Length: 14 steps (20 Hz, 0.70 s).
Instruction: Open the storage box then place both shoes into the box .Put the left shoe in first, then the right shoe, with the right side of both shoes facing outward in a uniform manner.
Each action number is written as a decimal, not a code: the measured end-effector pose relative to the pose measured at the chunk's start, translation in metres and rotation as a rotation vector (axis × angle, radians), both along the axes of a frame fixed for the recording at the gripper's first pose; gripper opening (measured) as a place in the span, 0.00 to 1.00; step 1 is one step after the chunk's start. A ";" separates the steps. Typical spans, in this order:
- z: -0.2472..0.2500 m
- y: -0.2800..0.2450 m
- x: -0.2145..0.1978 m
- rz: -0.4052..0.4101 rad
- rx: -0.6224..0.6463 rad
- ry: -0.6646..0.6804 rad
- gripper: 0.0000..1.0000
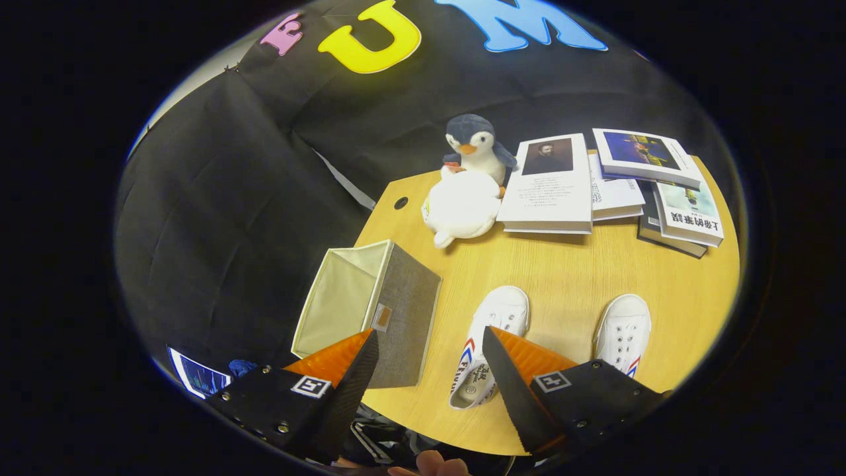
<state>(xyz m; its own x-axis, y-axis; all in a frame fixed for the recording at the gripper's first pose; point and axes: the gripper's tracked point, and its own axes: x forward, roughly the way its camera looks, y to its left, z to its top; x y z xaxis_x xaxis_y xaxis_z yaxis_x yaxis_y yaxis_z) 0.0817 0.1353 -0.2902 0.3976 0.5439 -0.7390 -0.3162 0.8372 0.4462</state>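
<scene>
Gripper [429, 344] held above the near edge of the wooden table [568, 277], looking down and forward. Jaws spread wide, nothing between the fingers, no contact with any object.

Storage box [390, 311]: grey fabric outside, cream lining inside, standing on the table's near left part. Its top is open; the interior looks bare as far as it can be seen. A small tag sits on the grey face turned toward the fingers. The left finger [344, 360] overlaps the box's near lower corner in view; contact not evident.

2 white shoes on the table, both outside the box, well apart from each other.
- Shoe 1 [492, 330]: just right of the box, toe pointing away, red and blue stripes on its side. The right finger [522, 363] overlaps its heel side in view.
- Shoe 2 [621, 330]: farther right, near the table's edge, toe also pointing away, partly behind the right finger's body.
Cannot tell which shoe is left and which is right.

Beyond the shoes: a plush penguin [470, 149] standing behind a white plush toy [461, 208], touching it. Right of them, a stack of books [611, 178], several overlapping.

Part of a hand [429, 466] visible below the fingers.
</scene>
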 end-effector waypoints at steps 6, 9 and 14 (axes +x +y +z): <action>-0.014 -0.007 0.004 0.008 -0.027 0.019 0.96; -0.043 -0.014 0.000 0.012 -0.086 0.069 0.96; -0.094 -0.025 -0.010 0.036 -0.195 0.161 0.96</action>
